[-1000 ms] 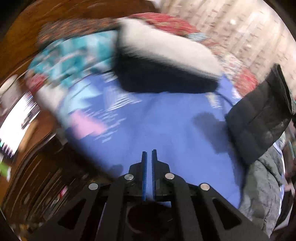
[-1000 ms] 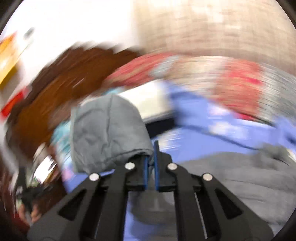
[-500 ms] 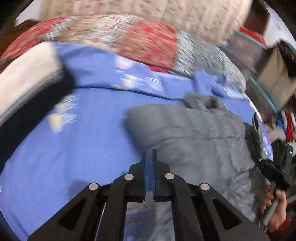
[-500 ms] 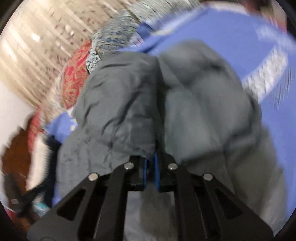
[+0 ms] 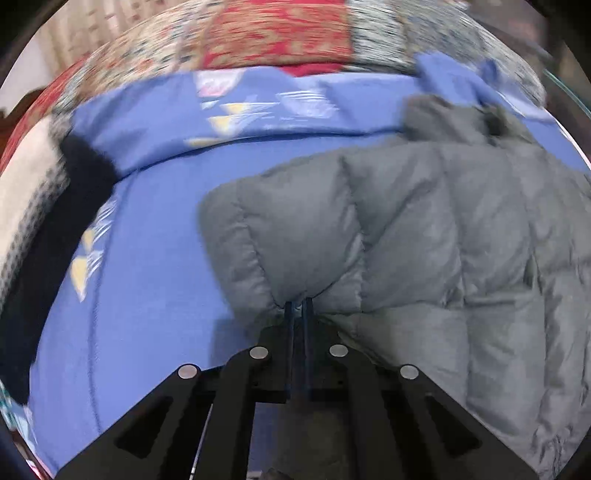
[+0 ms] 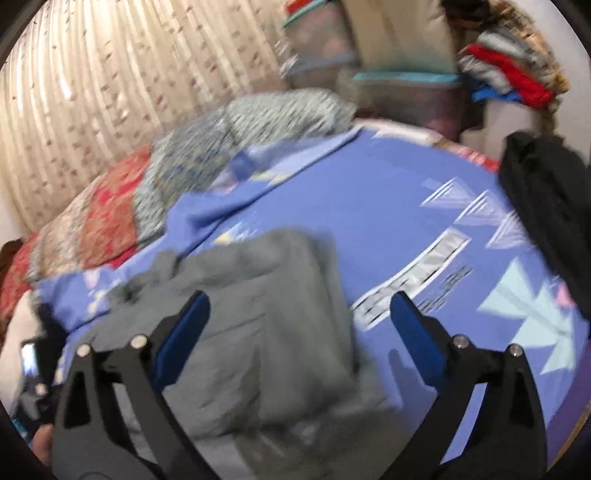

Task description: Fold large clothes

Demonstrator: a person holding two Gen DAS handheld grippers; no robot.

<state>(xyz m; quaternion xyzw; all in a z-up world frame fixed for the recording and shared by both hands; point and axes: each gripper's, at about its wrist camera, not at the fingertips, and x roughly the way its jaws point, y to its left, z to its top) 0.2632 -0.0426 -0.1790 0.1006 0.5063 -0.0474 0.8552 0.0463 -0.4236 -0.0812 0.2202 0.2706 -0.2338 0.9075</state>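
The jacket (image 5: 424, 229) ran past the frame's right edge; beyond the bed (image 6: 369, 206), blurred bins (image 6: 402, 88) stayed unreadable.

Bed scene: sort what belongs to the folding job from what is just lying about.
Job:
grey puffer jacket
left hand-held gripper, shut on the jacket
right hand-held gripper, open

Lying about:
blue bedsheet
patterned quilt
black garment
storage boxes

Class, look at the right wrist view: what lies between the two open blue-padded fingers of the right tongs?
In the right wrist view, the folded grey quilted puffer jacket and the blue patterned bedsheet lie between the fingers.
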